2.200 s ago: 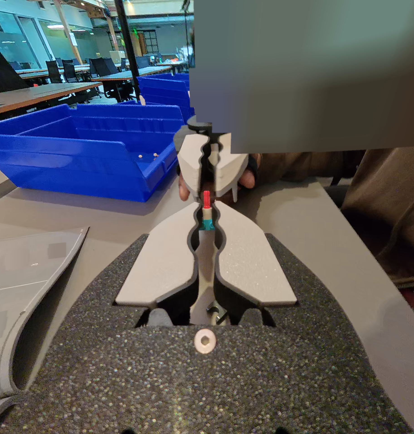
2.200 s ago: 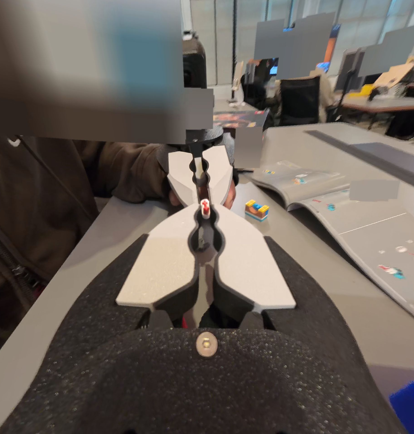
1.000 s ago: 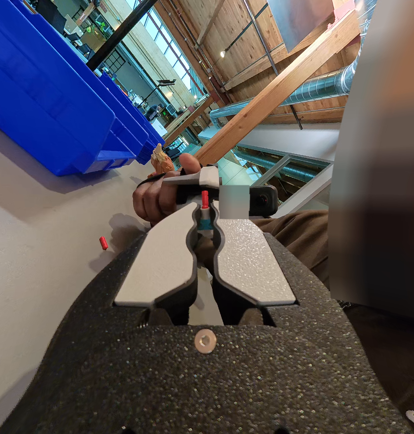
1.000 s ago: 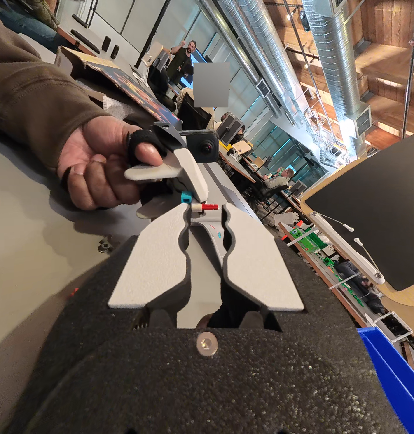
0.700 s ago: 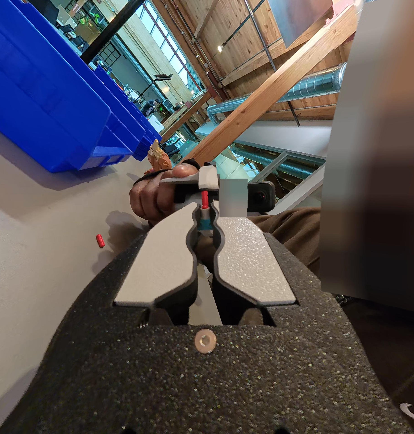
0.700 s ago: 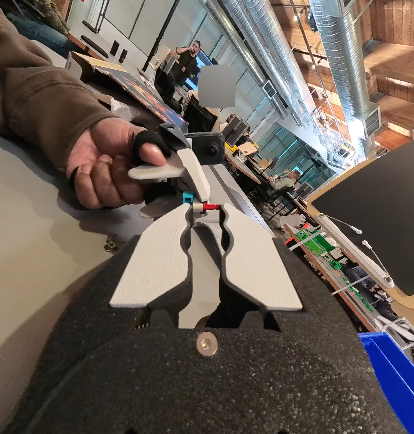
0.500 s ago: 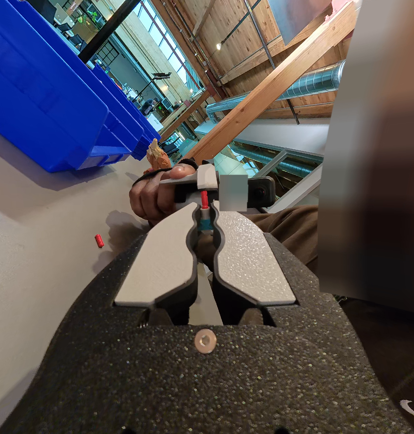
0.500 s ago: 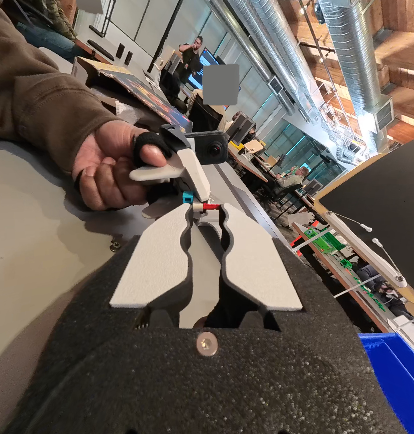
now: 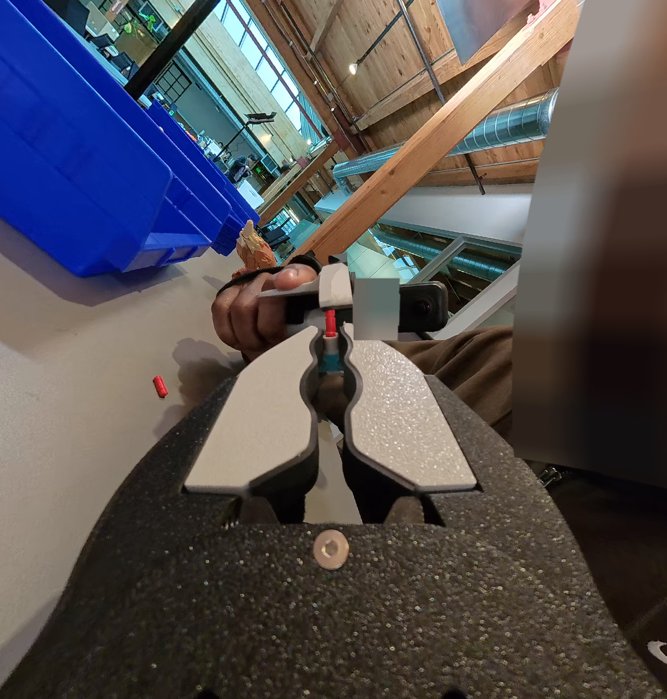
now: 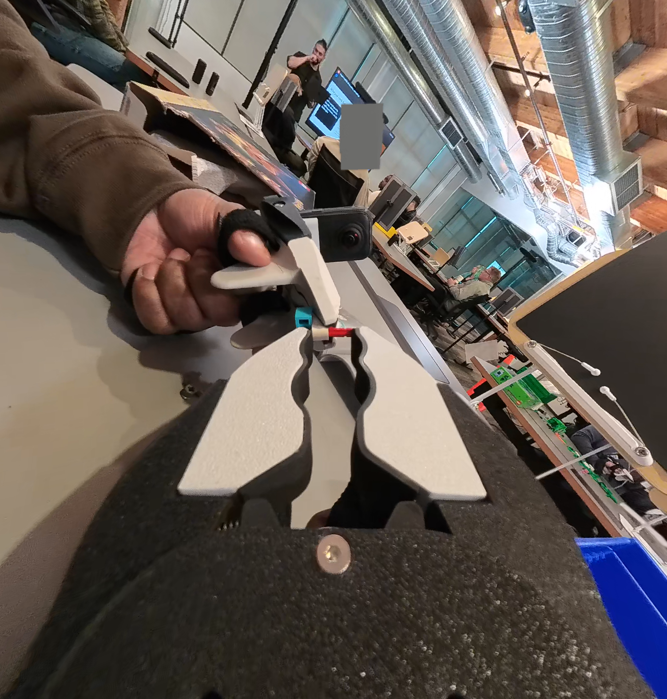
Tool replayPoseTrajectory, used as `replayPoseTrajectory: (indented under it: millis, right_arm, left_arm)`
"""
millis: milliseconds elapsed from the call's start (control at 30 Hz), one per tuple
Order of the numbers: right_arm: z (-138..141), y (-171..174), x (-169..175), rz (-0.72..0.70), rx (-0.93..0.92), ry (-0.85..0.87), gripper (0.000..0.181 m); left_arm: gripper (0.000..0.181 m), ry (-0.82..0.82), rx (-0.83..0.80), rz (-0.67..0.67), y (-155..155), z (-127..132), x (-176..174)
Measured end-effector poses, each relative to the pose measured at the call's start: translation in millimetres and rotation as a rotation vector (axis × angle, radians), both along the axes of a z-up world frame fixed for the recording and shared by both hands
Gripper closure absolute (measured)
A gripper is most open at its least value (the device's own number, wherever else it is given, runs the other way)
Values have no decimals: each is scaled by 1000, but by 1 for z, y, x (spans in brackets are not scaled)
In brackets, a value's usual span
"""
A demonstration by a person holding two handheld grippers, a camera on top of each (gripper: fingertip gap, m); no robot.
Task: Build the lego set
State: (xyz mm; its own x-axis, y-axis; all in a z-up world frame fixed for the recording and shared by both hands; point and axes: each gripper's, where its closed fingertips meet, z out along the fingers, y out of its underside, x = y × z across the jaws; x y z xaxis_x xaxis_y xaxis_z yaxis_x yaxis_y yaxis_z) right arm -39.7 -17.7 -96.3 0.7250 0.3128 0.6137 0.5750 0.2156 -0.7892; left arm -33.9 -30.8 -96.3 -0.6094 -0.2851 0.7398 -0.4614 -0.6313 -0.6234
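In the left wrist view, open worktop (image 9: 59,378) is seen at the left of the frame, broken only by a loose red peg (image 9: 159,386). The upper left is closed off by blue bins (image 9: 78,181). The centre is blocked by the right claw (image 9: 330,302) and the hand (image 9: 248,314) gripping it. In the right wrist view, bare worktop lies at the lower left; a blue bin (image 10: 642,605) walls off the lower right.
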Motion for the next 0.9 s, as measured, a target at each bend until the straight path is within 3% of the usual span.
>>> replayPoseTrajectory:
  millis: [533,733,900]
  right_arm:
    - [2,-2,0,-14,33,0,162]
    - [8,-3,10,-32,39,80,162]
    - [4,1,18,-55,17,130,162]
  left_arm:
    - [173,-24,15,3,-2,2,0]
    - [165,-26,-5,57,10,3,4]
    - [160,-37,72,101,17,1,4]
